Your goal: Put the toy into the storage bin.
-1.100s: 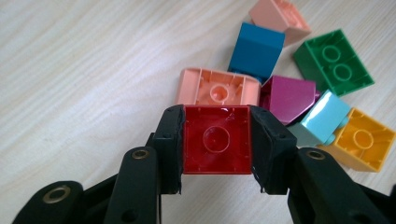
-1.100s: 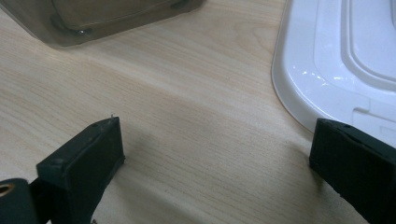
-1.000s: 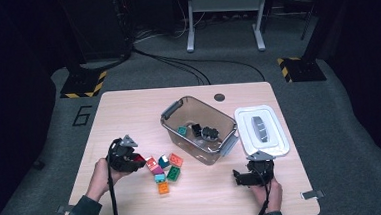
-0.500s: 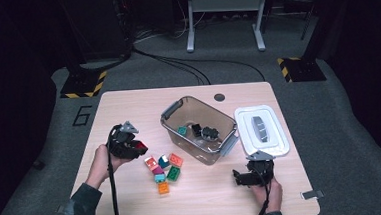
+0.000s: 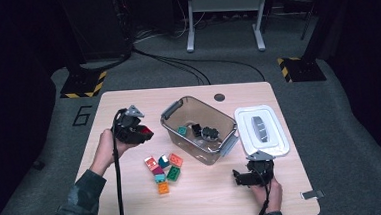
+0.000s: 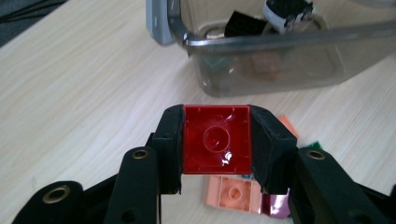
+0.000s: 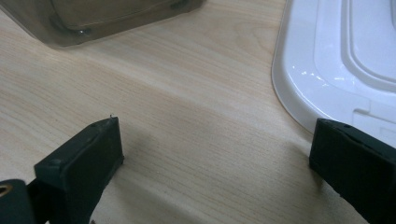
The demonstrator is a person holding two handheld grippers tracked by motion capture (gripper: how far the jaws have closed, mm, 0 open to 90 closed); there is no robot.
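One red block (image 6: 215,139) sits pinched between the fingers of the left gripper (image 5: 141,134), held above the counter (image 5: 134,201) just left of the clear bin (image 5: 200,129) — the right gripper (image 5: 239,178) rests near the white lid (image 5: 260,128), fingers spread, nothing between them.

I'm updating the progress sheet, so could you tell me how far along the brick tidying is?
Done: a few pieces, one teal, already lie in the clear bin. In hand: the left tongs grip a red brick above the table, facing the bin. Left: about five bricks remain on the table, and the white lid lies beside the bin. The right tongs rest open, holding nothing.
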